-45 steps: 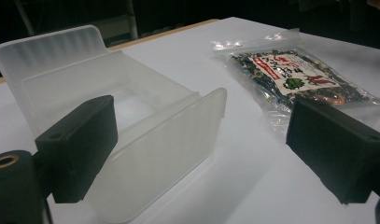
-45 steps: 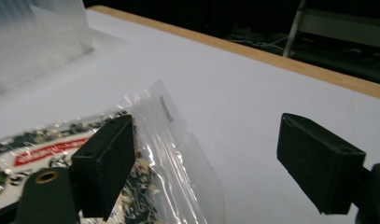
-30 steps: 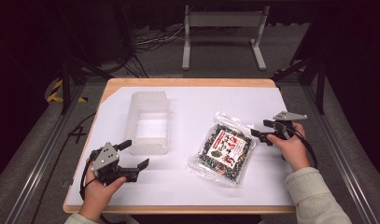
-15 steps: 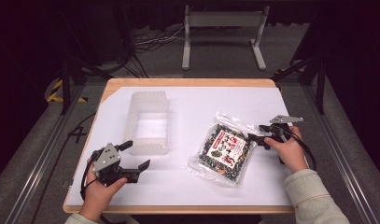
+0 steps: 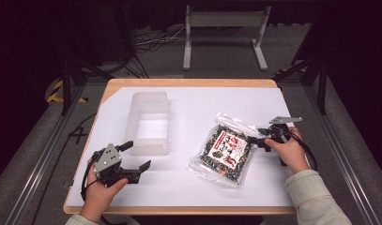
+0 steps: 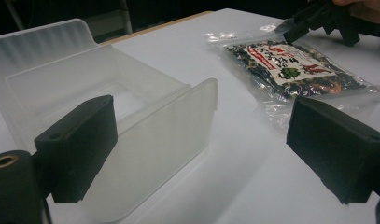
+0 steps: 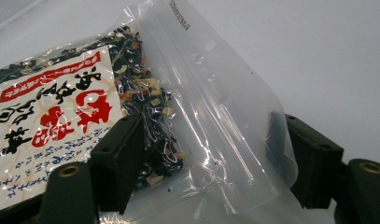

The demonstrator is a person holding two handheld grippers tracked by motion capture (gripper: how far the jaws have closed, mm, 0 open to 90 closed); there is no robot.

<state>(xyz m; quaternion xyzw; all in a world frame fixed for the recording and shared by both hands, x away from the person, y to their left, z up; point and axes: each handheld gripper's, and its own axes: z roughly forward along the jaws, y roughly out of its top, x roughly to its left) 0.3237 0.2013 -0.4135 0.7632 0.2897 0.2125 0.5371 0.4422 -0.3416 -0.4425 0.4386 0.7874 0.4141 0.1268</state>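
My right tongs (image 7: 201,158) have just been closing, jaws astride the clear plastic bag of dark dried mix (image 7: 131,93), not yet pinching; my left tongs (image 6: 201,149) gape empty beside the frosted plastic tub (image 6: 108,107).

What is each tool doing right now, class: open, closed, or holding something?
Left tool: open, holding nothing, near the plastic bin.
Right tool: open, jaws have just been closing around the edge of the food packet, not yet clamped.

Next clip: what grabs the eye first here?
The clear bag of dark dried food with its red-and-white label, lying right of centre on the white table. The right gripper has its fingers astride the bag's empty corner and has just been closing. A frosted bin stands at the left.
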